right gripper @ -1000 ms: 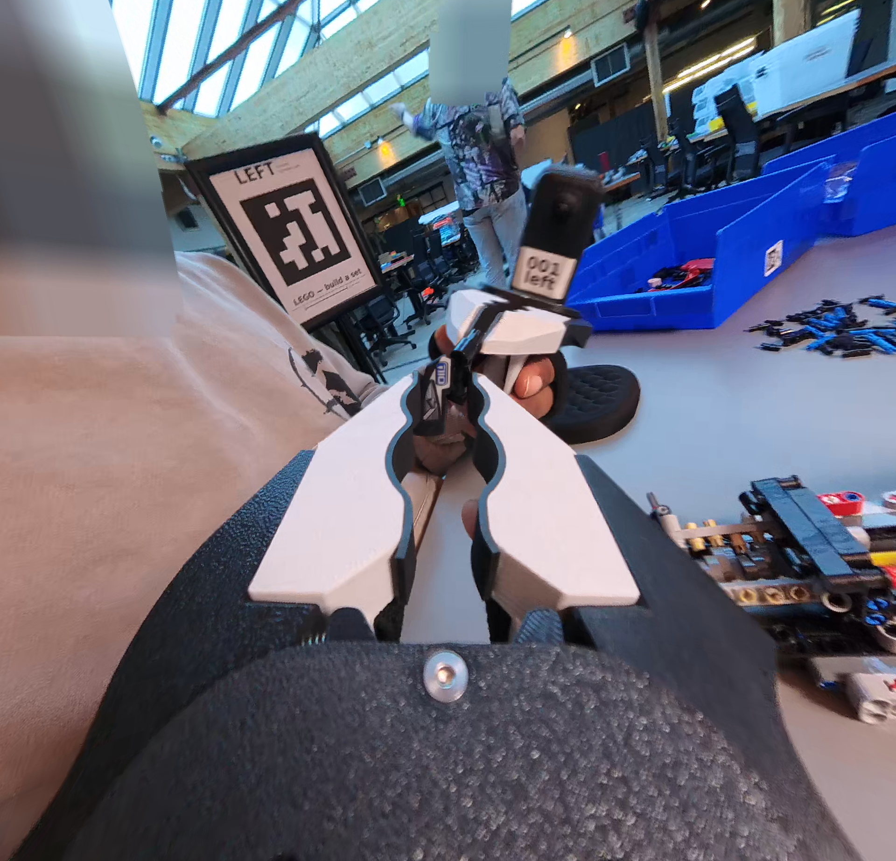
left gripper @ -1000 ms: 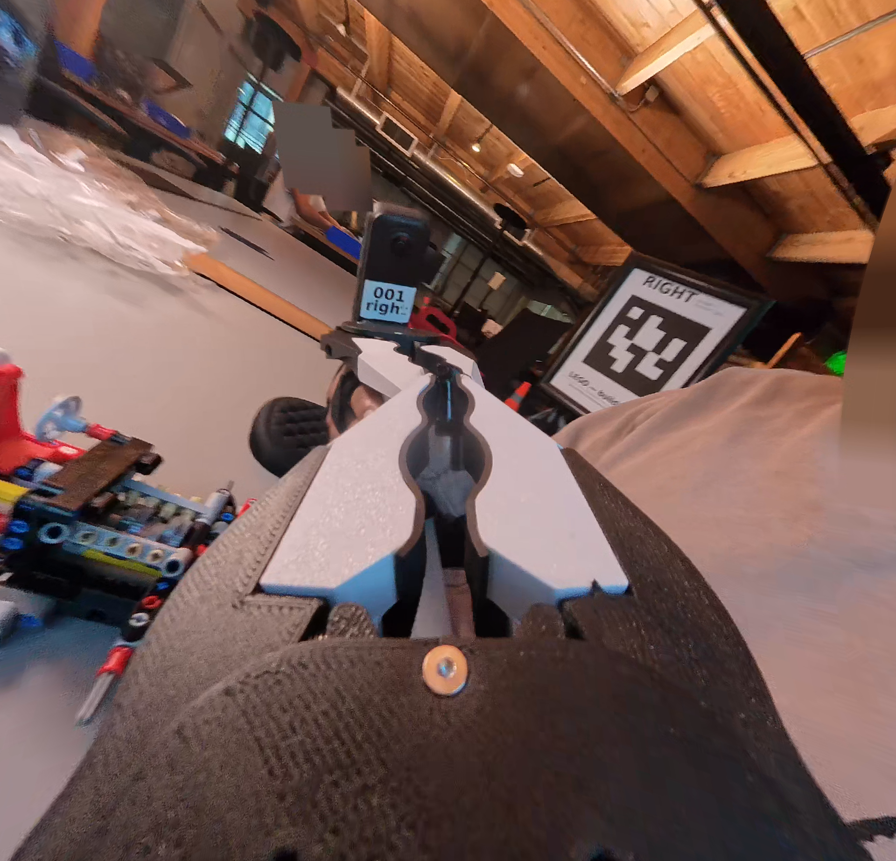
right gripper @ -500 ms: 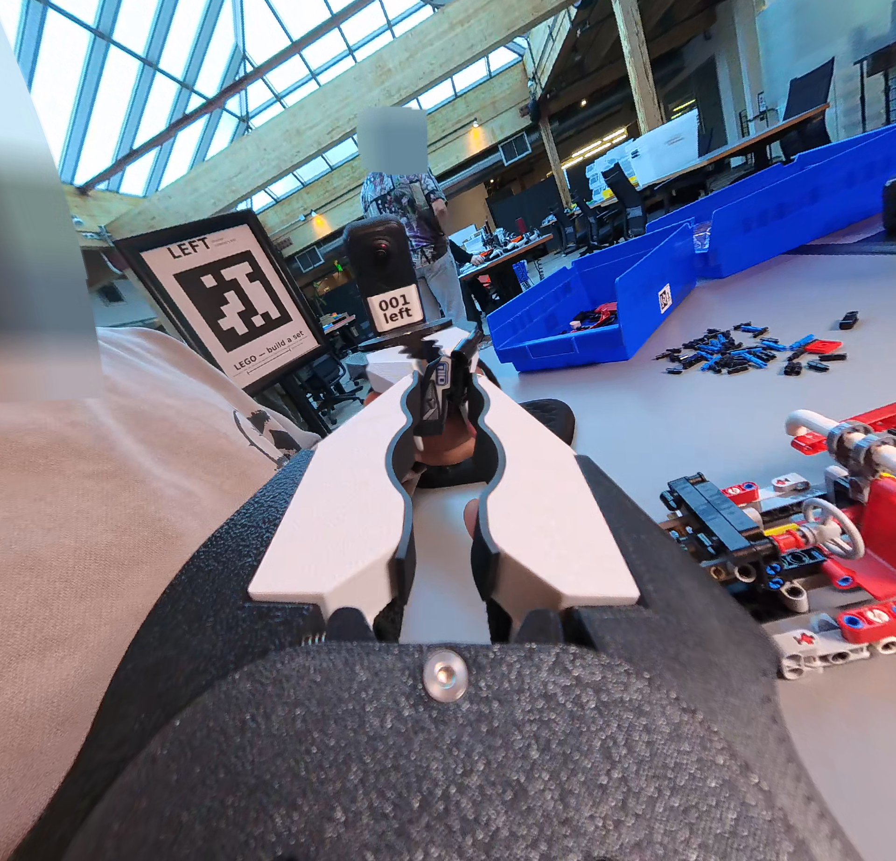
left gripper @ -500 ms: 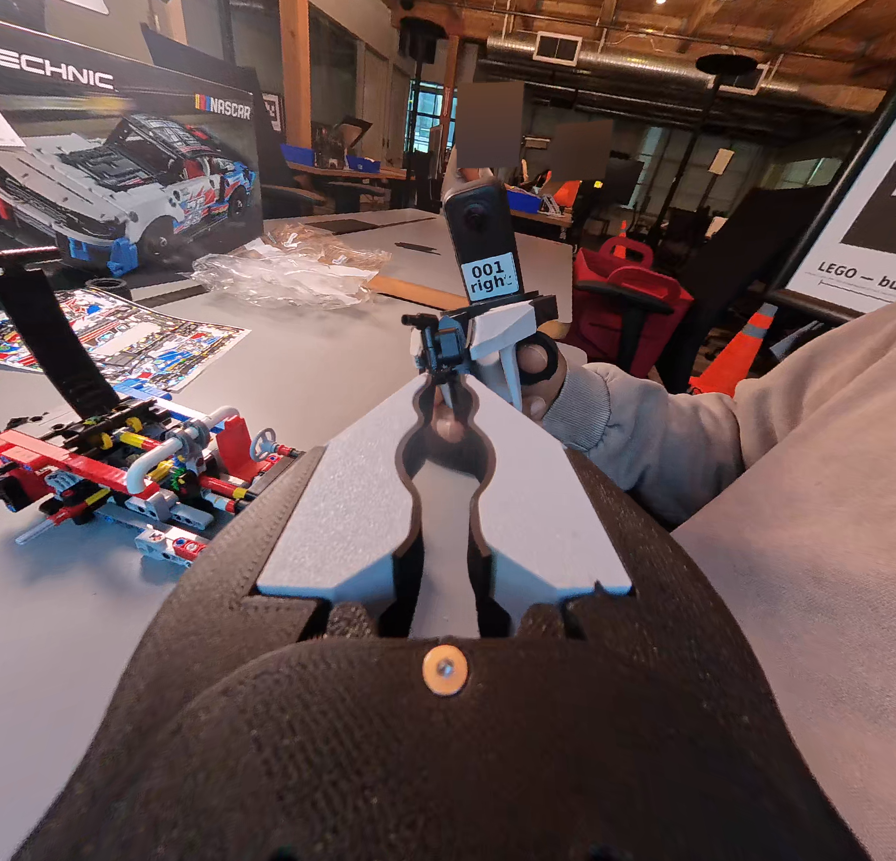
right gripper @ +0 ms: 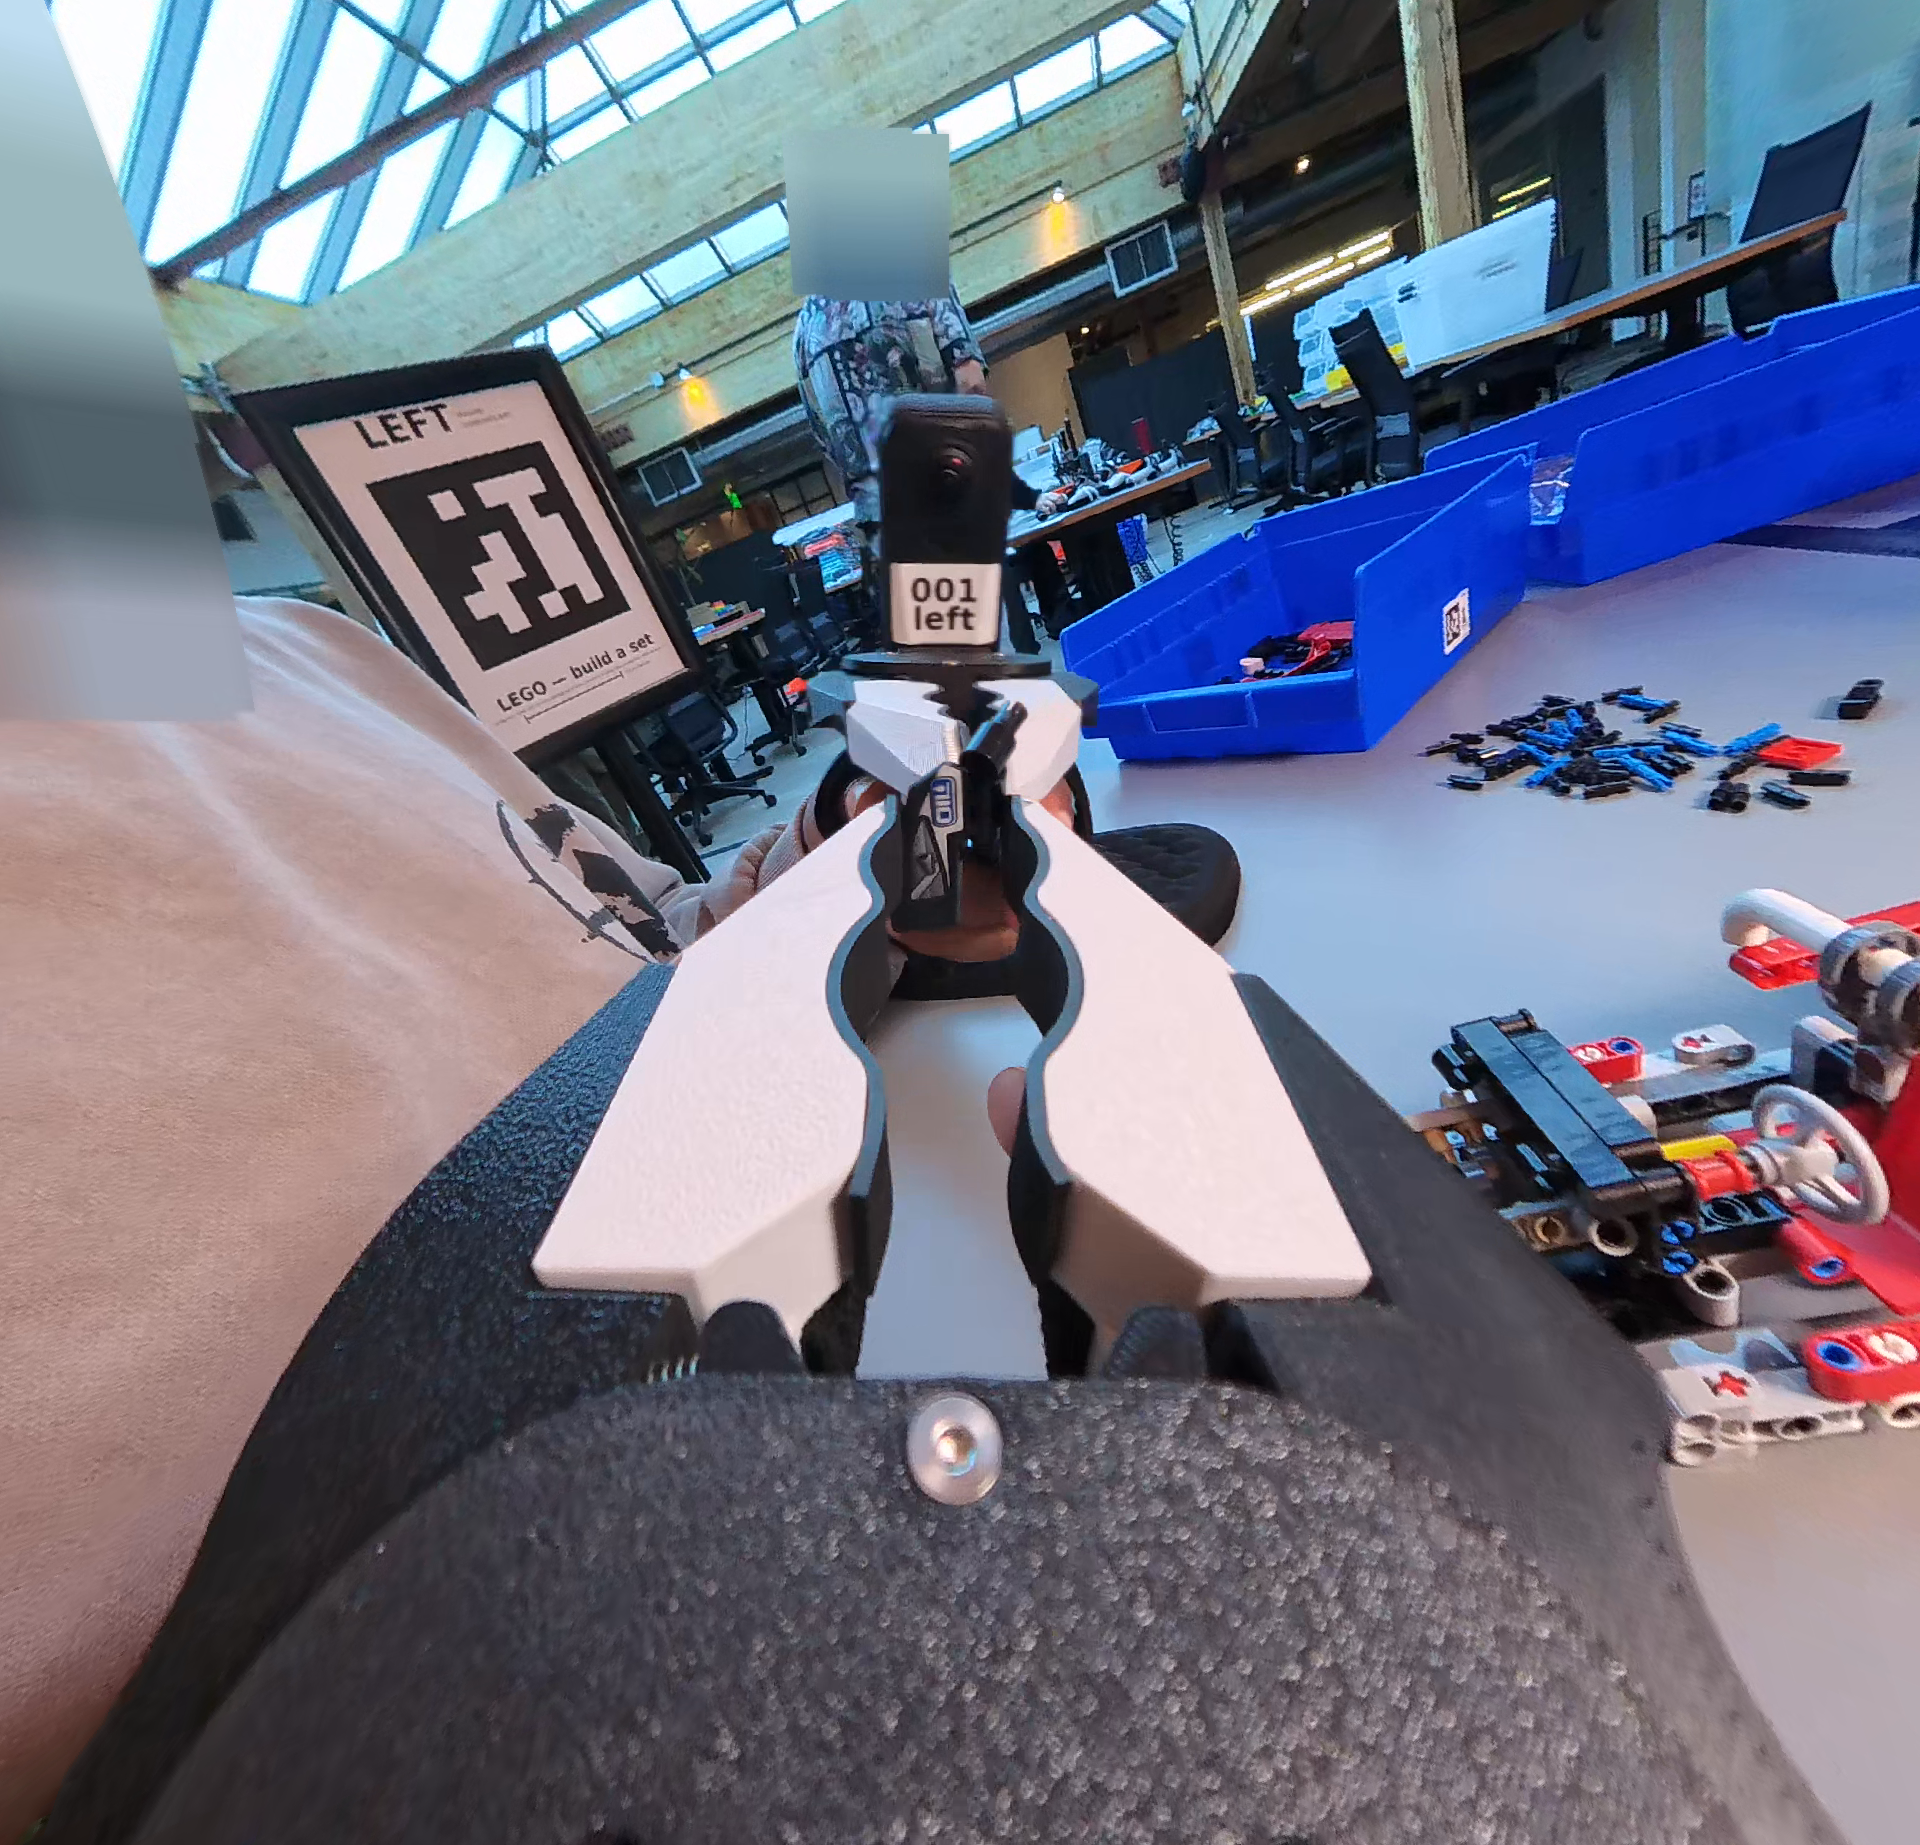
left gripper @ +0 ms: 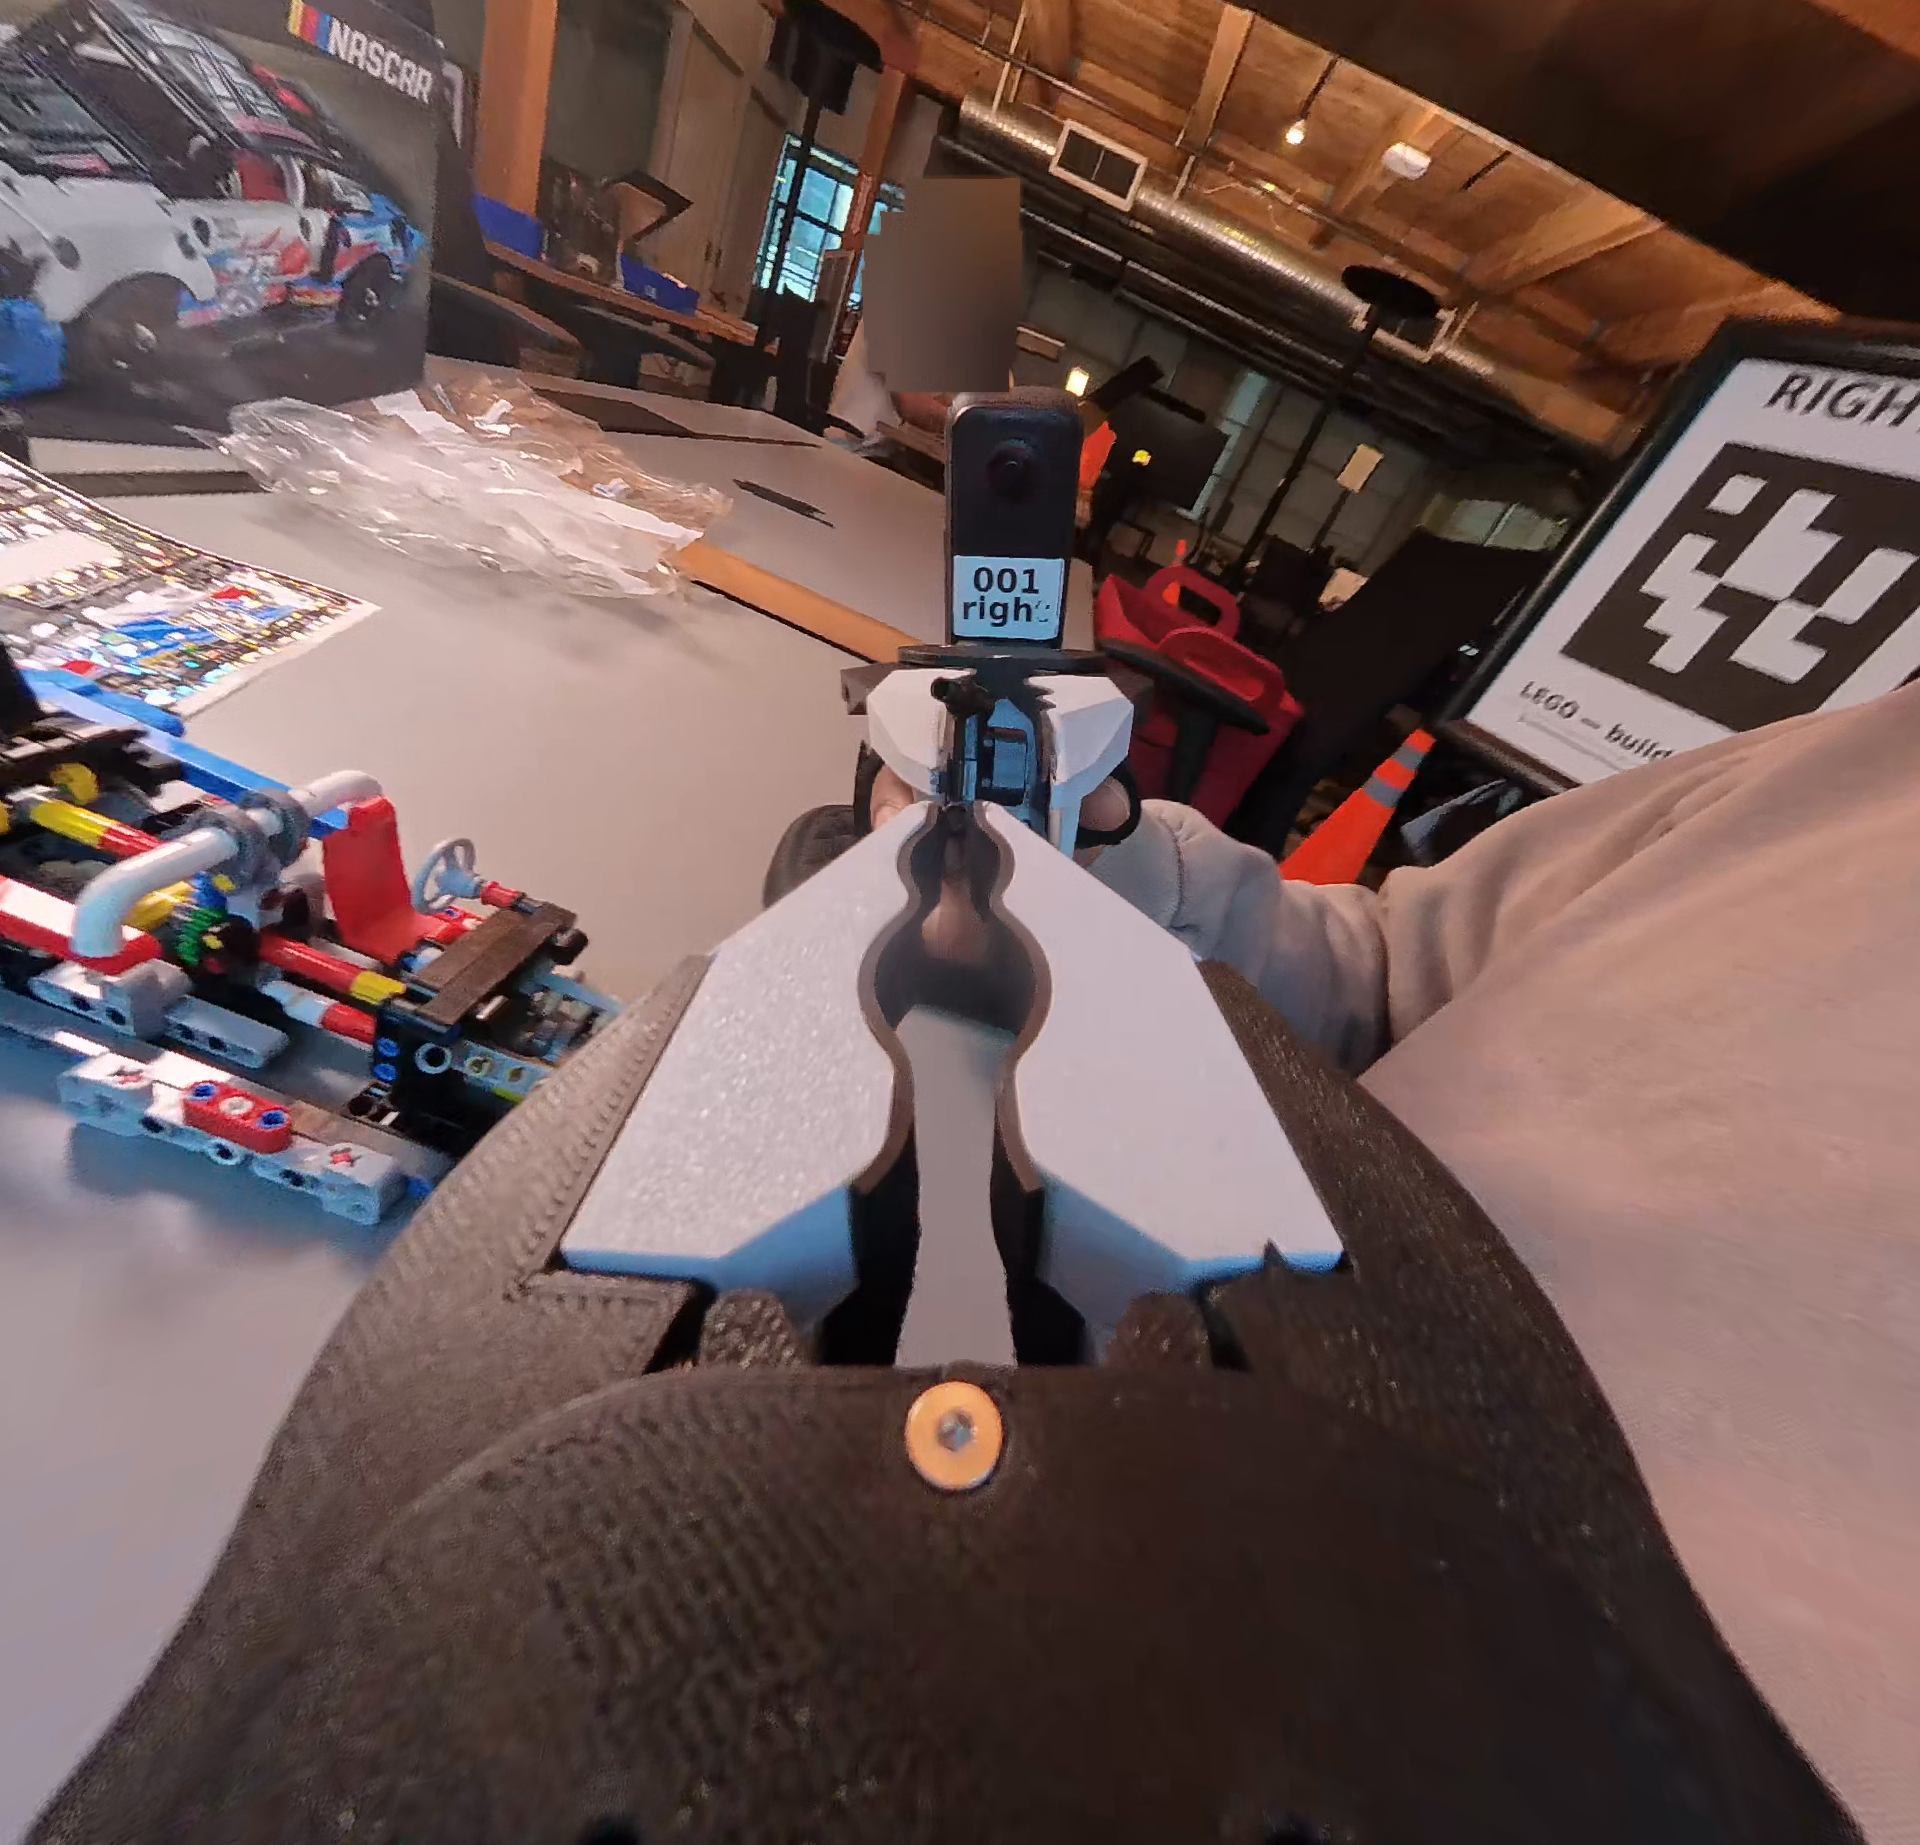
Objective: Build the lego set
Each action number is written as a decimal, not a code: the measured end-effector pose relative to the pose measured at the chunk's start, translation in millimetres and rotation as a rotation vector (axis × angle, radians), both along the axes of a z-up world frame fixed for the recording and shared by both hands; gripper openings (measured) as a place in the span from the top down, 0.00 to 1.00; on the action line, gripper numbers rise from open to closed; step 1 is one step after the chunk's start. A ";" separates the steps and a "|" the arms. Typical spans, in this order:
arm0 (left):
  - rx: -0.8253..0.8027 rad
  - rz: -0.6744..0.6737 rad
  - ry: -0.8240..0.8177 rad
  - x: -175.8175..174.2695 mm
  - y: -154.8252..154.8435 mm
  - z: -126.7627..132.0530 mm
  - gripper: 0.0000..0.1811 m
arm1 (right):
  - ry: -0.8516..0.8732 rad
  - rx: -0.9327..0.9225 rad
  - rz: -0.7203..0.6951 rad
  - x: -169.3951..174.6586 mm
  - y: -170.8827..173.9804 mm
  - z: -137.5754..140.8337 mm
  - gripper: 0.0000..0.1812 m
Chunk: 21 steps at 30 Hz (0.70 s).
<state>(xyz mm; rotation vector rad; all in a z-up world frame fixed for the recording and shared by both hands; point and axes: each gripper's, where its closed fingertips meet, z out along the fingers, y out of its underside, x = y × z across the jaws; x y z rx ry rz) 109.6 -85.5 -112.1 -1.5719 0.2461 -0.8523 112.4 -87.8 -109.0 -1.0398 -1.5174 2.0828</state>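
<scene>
Grippers meet tip to tip above the grey worktop (right gripper: 1351,891): right gripper (right gripper: 951,839) pinches a small black stickered lego panel (right gripper: 928,839), left gripper (left gripper: 956,819) nips a slim black piece (left gripper: 951,746), next aligning and pressing them together.

A grey table (right gripper: 1403,860) stands in an open workshop. Above it run timber beams (right gripper: 727,164) and skylights (right gripper: 312,81). Beyond the table are desks (right gripper: 1662,268), black chairs (right gripper: 1371,372) and a metal duct (left gripper: 1195,226).
</scene>
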 end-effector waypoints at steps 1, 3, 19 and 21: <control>-0.015 -0.029 -0.050 1.0 -1.0 0.7 0.99 | 0.006 0.001 0.008 1.1 -1.1 0.6 0.91; -0.055 -0.106 -0.195 2.9 -3.0 2.8 1.00 | 0.022 0.002 0.022 3.4 -3.4 2.2 0.91; 0.140 0.347 0.572 -2.4 8.2 -11.8 0.99 | -0.069 -0.019 -0.080 -11.0 11.0 -10.5 0.91; 0.176 0.415 0.714 -2.8 9.4 -12.8 0.99 | -0.075 -0.019 -0.094 -12.3 12.2 -11.3 0.91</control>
